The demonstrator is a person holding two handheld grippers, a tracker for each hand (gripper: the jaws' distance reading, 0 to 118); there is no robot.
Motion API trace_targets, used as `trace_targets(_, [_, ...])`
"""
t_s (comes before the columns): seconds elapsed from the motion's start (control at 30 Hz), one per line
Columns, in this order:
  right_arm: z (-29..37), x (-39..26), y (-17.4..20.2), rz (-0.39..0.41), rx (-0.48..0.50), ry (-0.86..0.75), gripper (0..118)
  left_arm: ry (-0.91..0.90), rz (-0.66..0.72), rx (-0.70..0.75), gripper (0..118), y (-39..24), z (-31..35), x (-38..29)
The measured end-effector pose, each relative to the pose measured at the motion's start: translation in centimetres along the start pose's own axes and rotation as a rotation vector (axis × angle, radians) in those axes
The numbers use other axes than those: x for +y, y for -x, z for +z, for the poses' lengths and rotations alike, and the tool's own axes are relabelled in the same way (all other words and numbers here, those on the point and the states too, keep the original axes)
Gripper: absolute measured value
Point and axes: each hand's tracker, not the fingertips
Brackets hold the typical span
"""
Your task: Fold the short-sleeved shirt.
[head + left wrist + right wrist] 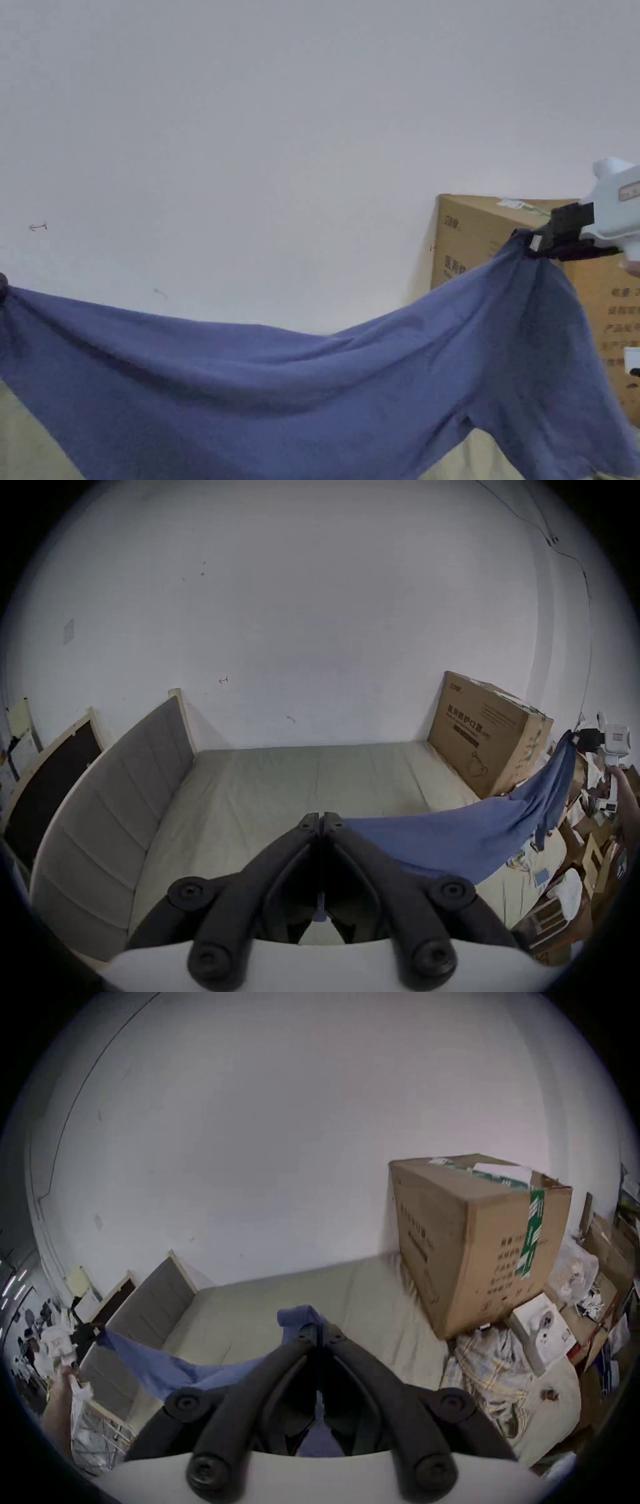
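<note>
- My left tongs [322, 821] have both jaws pressed together on an edge of the blue shirt [300, 387]; a strip of cloth shows between the jaws in the left gripper view.
- My right tongs [317, 1329] are likewise clamped on the shirt, with a bunched fold of cloth standing above the jaw tips.
- The shirt hangs between the two tongs, sagging in the middle, above the beige mattress [277, 791]. One sleeve droops below the right tongs.
- The right tongs are held higher than the left in the head view.
- A cardboard box [478, 1241] stands on the mattress beyond the right tongs, against the white wall [281, 125].
- A grey padded headboard [114, 812] stands beyond the left tongs.
</note>
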Motion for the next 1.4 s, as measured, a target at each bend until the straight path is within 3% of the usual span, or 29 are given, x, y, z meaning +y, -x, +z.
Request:
trace_targets(0.27, [-5.6,6.8,-0.4,0.006,-0.094,-0.112,2,-0.062,0.079,0.017,0,-0.4,-7.3,5.7])
trace_targets(0.43, [-8.3,6.0,0.1,-0.008,-0.113,-0.170,2,-0.060,0.139,0.019,0,-0.1,-12.8,6.3])
trace_targets(0.57, [-13.6,3.2,-2.3,-0.033,-0.126,-0.138,2,-0.048,0.158,0.060,0,-0.1,-17.4,3.4])
trace_targets(0.63, [-16.7,-0.9,-3.7,-0.067,-0.191,-0.075,2,0.007,0.187,0.037,0,0.2,-19.9,-0.1])
trace_targets(0.77, [-21.8,-12.1,-7.7,-0.185,-0.090,0.140,2,0.234,0.219,0.044,0,1.5,-24.9,-10.2])
trace_targets(0.9, [-25.0,-26.4,-11.2,-0.066,-0.177,0.447,2,0.476,0.288,0.025,0,3.6,-27.7,-23.5])
trace_targets(0.97, [-25.7,-32.3,-14.1,-0.069,-0.207,0.572,2,0.545,0.306,0.031,0,5.3,-27.5,-28.8])
trace_targets(1.1, [-19.5,-39.4,-17.3,-0.275,-0.151,0.576,2,0.570,0.319,-0.007,0,7.4,-23.4,-35.4])
trace_targets(1.3, [-11.2,-41.3,-18.6,-0.253,-0.100,0.585,2,0.557,0.296,-0.036,0,8.5,-15.2,-37.6])
trace_targets(1.4, [-7.8,-41.5,-16.5,-0.158,-0.094,0.638,2,0.573,0.227,-0.060,0,7.5,-11.7,-37.3])
